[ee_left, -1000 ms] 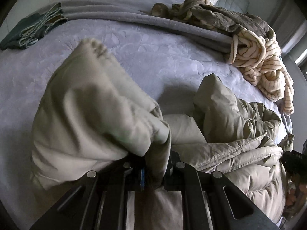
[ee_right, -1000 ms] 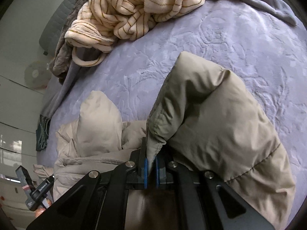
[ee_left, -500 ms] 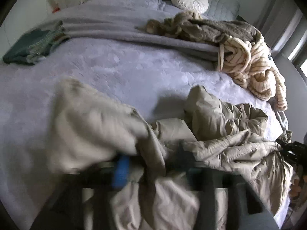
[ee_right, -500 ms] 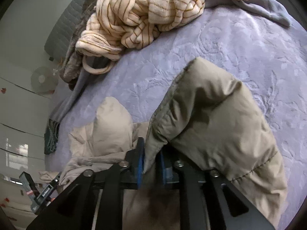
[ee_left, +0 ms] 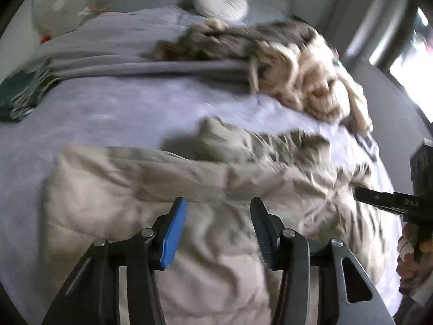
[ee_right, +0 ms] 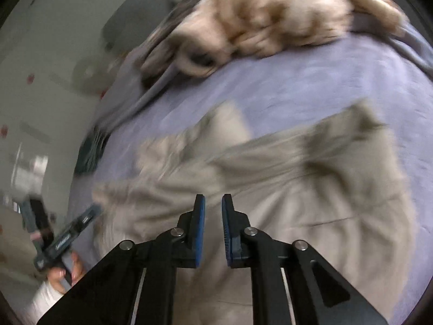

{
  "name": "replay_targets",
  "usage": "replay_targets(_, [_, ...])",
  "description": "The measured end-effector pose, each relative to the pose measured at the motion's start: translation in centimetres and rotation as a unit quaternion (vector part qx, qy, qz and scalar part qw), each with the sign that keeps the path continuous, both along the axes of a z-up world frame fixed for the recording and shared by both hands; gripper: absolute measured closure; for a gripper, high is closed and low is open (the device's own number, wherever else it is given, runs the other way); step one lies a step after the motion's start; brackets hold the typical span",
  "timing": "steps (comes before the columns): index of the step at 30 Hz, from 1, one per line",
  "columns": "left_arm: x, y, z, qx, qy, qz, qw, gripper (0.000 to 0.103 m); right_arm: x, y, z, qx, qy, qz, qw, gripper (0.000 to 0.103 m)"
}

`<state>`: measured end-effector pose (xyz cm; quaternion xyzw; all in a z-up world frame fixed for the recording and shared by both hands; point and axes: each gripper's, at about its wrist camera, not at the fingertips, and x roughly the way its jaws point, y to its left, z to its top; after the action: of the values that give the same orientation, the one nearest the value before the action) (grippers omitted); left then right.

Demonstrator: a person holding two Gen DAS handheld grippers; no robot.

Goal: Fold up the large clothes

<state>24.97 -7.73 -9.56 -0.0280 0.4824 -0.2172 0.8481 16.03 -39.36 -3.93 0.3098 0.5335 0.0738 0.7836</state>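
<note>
A beige padded jacket (ee_left: 167,189) is seen spread and rumpled across the near part of a lavender bedspread (ee_left: 113,108), directly below both grippers; its outline is smeared by motion blur in both views, so seams and sleeves cannot be told apart with confidence, and its near edge is cut off by the bottom of each frame. The left gripper (ee_left: 217,205) is held with its jaws spread wide and nothing between them, the jacket's fabric being visible through the gap; whether the fingertips touch the cloth cannot be determined. The right gripper (ee_right: 213,203) is likewise released, its blue-padded jaws parted by a narrow gap with no cloth pinched; in the left wrist view it is seen only in part at the right edge, cut off by the frame. In the right wrist view the left gripper is glimpsed at the lower left, blurred, gripped by a hand (ee_right: 65,270). A cream striped garment (ee_left: 311,89) is heaped at the far right of the bed, well apart from the jacket, against a grey-brown garment (ee_left: 224,40) whose shape is lost to blur; a dark green folded item (ee_left: 19,94) is partly cropped at the left edge; a round white cushion (ee_left: 220,4) is set by the headboard.
</note>
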Motion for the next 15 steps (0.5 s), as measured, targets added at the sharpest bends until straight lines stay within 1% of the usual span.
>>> replay_targets(2, [0.1, -1.7, -1.4, 0.004, 0.005, -0.005, 1.0, 0.052, 0.6, 1.9, -1.2, -0.008, 0.004, 0.018, 1.0, 0.09])
replay_targets(5, [1.0, -3.1, -3.9, 0.035, 0.003, 0.01, 0.9993, 0.052, 2.1, 4.0, -4.2, -0.027, 0.019, 0.031, 0.999, 0.091])
replay_targets(6, [1.5, -3.3, -4.6, 0.041, 0.001, 0.016, 0.999, 0.052, 2.4, 4.3, -4.9, -0.037, 0.02, 0.032, 0.999, 0.096])
replay_targets(8, [2.5, -3.4, -5.5, 0.041, 0.005, 0.025, 0.9988, 0.052, 2.9, 4.3, -5.8, -0.047, 0.019, 0.034, 0.998, 0.1])
replay_targets(9, [2.8, -3.4, -5.8, 0.043, 0.007, 0.027, 0.9987, 0.052, 3.4, 4.3, -6.5, -0.047, 0.02, 0.033, 0.998, 0.102])
replay_targets(12, [3.6, -3.6, -6.3, 0.05, 0.013, 0.023, 0.9984, 0.052, 4.4, 4.1, -7.2, -0.044, 0.027, 0.031, 0.998, 0.103])
replay_targets(14, [3.8, -3.1, -5.7, 0.052, 0.011, 0.014, 0.9985, 0.052, 4.8, 3.7, -6.9, -0.036, 0.03, 0.039, 0.998, 0.103])
replay_targets(15, [3.9, -2.6, -5.4, 0.059, 0.005, 0.014, 0.9982, 0.052, 4.8, 3.3, -6.5, -0.038, 0.029, 0.046, 0.998, 0.103])
